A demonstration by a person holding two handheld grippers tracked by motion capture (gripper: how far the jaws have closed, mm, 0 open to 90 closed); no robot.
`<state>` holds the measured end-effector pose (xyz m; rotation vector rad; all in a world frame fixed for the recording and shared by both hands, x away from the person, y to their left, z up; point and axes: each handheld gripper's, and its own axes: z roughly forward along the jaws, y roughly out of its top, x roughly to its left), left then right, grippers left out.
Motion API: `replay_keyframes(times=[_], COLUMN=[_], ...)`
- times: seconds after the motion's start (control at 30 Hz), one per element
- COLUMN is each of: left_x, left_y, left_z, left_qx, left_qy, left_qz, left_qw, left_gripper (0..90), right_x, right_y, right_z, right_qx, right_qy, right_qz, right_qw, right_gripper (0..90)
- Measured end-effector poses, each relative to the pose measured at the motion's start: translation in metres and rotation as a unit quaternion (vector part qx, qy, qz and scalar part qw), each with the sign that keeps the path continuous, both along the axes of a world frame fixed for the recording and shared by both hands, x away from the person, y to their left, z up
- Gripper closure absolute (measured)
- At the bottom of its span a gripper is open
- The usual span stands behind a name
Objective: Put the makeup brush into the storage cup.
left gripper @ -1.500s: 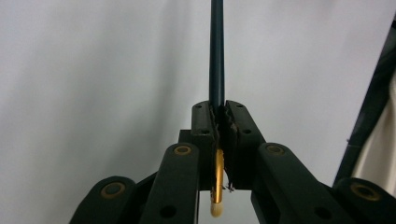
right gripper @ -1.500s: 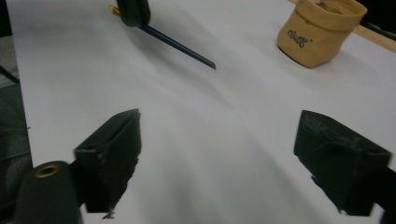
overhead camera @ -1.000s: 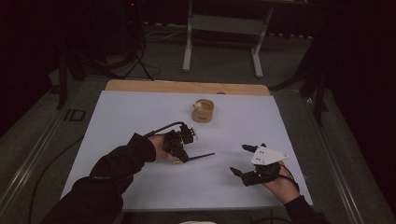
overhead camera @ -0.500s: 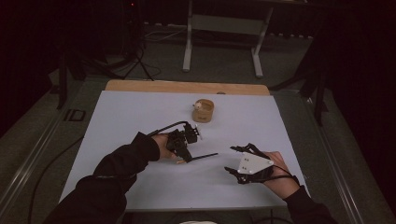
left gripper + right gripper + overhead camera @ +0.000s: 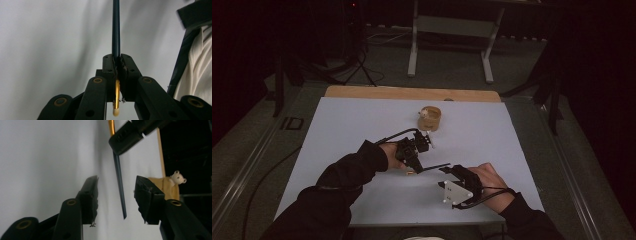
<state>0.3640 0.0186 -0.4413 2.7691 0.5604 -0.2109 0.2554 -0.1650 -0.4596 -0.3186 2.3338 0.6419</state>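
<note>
A white sheet (image 5: 362, 150) covers the table, with a strip of bare wood along its far edge. Taking the tan cup (image 5: 429, 118) at the far middle of that sheet as the landmark, a small white bear figure (image 5: 178, 177) peeks over its rim. Near the cup, on the person's side of it, the left gripper (image 5: 421, 150) is clamped tight on a slim dark pen (image 5: 116, 27) close to its gold end (image 5: 116, 96), so the dark shaft juts out level from the jaws. Farther from the cup, nearer the person, the right gripper (image 5: 451, 172) faces the pen's free tip; its jaws have just been closing and now stand about half apart, with the tip between them, neither pad touching the shaft.
</note>
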Motion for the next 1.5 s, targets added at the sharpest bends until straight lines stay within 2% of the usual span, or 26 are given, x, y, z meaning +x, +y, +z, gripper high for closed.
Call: replay_keyframes(times=[0.03,0.1,0.13,0.2,0.23,0.33,0.43,0.63,0.8,0.83,0.93,1.0,1.03,1.3,1.33,1.37,1.4,1.5], left_x=[0.0,0.0,0.0,0.0,0.0,-0.002,-0.004,-0.004,-0.005,-0.005,-0.006,-0.005,-0.005,-0.004,-0.005,-0.005,-0.006,-0.006], left_y=[-0.001,-0.003,-0.003,-0.005,-0.005,-0.008,-0.011,-0.015,-0.017,-0.018,-0.019,-0.018,-0.018,-0.016,-0.015,-0.014,-0.013,-0.007], left_z=[0.0,0.002,0.003,0.004,0.005,0.005,0.006,0.01,0.01,0.011,0.01,0.01,0.01,0.009,0.009,0.009,0.01,0.013], left_qx=[0.001,0.0,0.0,-0.005,-0.001,-0.002,-0.003,-0.008,-0.011,-0.012,-0.011,-0.016,-0.013,-0.021,-0.02,-0.024,-0.024,-0.032], left_qy=[-0.001,0.0,-0.003,-0.001,-0.004,-0.001,0.002,0.002,0.002,0.005,0.004,0.012,0.008,0.009,-0.002,-0.014,-0.019,-0.027], left_qz=[-0.004,0.004,-0.003,0.003,-0.004,-0.001,0.002,0.001,-0.003,-0.003,-0.005,-0.001,-0.002,0.0,0.0,0.0,-0.003,0.002], left_qw=[1.0,1.0,1.0,1.0,1.0,1.0,1.0,1.0,0.9999,0.9999,0.9999,0.9998,0.9999,0.9997,0.9998,0.9996,0.9995,0.9991], left_gripper=[83.8,83.8,83.8,83.8,83.8,83.8,83.8,83.8,83.8,83.8,83.8,83.8,83.8,83.4,81.7,74.8,68.2,58.1], right_x=[0.0,-0.001,-0.002,-0.002,-0.002,-0.001,0.0,0.002,0.004,0.004,0.006,0.007,0.007,0.007,0.008,0.009,0.009,0.012], right_y=[0.003,0.007,0.009,0.013,0.015,0.02,0.023,0.029,0.03,0.031,0.033,0.034,0.035,0.037,0.037,0.037,0.036,0.034], right_z=[-0.002,-0.004,-0.006,-0.008,-0.009,-0.012,-0.015,-0.017,-0.018,-0.019,-0.021,-0.022,-0.023,-0.026,-0.026,-0.025,-0.026,-0.026], right_qx=[-0.005,-0.015,-0.014,-0.022,-0.025,-0.034,-0.034,-0.054,-0.06,-0.069,-0.079,-0.084,-0.088,-0.101,-0.099,-0.101,-0.104,-0.105], right_qy=[-0.005,-0.019,-0.02,-0.03,-0.034,-0.047,-0.056,-0.095,-0.094,-0.098,-0.1,-0.103,-0.105,-0.117,-0.116,-0.119,-0.121,-0.121], right_qz=[0.002,0.005,0.001,0.007,0.011,0.008,0.007,0.003,-0.001,0.001,-0.003,-0.008,-0.006,-0.01,-0.011,-0.011,-0.013,-0.016], right_qw=[1.0,0.9997,0.9997,0.9993,0.9991,0.9983,0.9978,0.994,0.9938,0.9929,0.9918,0.9911,0.9906,0.9879,0.9882,0.9877,0.9871,0.987], right_gripper=[55.8,57.1,57.6,59.1,59.4,62.0,66.4,71.7,74.4,77.2,79.6,79.7,81.7,83.6,83.6,83.6,83.6,83.6])
